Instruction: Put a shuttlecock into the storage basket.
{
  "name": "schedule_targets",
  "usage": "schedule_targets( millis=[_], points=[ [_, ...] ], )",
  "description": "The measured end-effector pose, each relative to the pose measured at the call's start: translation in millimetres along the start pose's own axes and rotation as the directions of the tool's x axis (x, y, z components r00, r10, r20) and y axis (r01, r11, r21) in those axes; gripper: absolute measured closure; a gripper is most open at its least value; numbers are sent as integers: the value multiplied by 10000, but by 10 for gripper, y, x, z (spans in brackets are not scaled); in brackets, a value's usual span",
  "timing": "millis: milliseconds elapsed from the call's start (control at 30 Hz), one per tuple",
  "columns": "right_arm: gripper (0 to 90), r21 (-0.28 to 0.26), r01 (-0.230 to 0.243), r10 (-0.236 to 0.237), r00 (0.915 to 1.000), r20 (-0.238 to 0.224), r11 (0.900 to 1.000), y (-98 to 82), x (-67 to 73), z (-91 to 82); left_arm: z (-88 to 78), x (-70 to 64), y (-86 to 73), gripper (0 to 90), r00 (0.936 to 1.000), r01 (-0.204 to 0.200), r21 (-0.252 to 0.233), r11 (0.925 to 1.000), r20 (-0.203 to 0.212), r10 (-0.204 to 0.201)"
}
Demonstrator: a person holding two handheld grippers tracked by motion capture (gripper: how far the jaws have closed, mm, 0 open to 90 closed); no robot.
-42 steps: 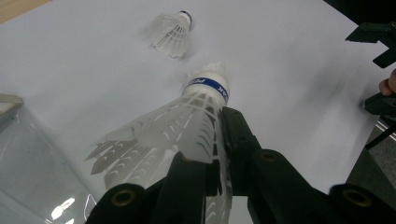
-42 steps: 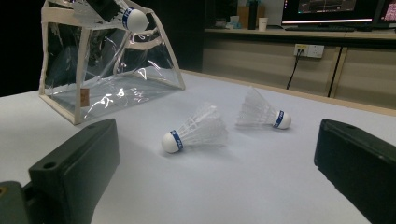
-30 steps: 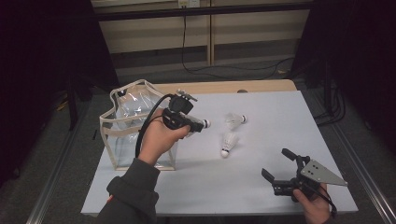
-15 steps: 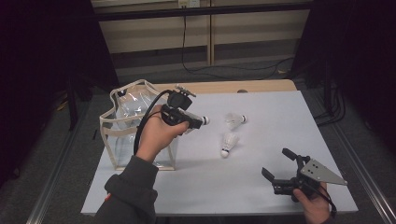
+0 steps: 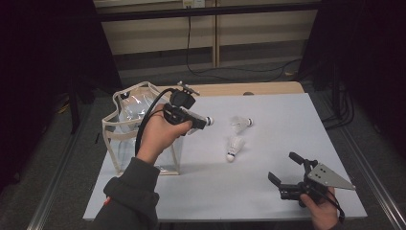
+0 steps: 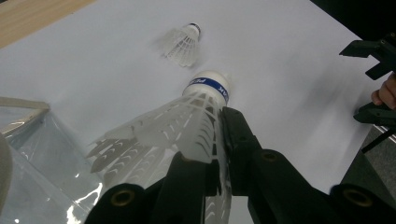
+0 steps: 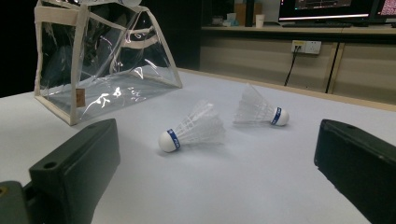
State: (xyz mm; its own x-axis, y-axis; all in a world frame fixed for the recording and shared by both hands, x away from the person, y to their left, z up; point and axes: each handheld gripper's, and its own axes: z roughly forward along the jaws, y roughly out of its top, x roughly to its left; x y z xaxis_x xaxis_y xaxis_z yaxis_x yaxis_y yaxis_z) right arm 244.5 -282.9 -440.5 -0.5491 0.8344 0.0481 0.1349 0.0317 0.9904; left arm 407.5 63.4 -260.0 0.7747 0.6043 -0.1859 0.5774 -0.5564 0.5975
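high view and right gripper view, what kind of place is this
Probably a lab or office workroom set up for recording: a white-topped table in a metal frame, lit monitors on a counter behind, and a wall socket with a hanging cable.

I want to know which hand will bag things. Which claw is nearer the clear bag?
Left. The left claw, shut on a shuttlecock, hangs beside the clear bag; the right claw waits open across the table's near corner.

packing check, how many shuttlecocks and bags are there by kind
shuttlecocks: 3, one held, two on the table
bag: 1
total: 4
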Motion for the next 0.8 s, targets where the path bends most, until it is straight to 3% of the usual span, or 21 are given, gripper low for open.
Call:
schedule_targets(
  millis=[800],
  points=[
    [0, 4, -46, 46, 10000, -53, 10000, 2, -4, -4, -102, 11, 119, 869, 9999, -60, 135, 9999, -120, 62]
  ],
)
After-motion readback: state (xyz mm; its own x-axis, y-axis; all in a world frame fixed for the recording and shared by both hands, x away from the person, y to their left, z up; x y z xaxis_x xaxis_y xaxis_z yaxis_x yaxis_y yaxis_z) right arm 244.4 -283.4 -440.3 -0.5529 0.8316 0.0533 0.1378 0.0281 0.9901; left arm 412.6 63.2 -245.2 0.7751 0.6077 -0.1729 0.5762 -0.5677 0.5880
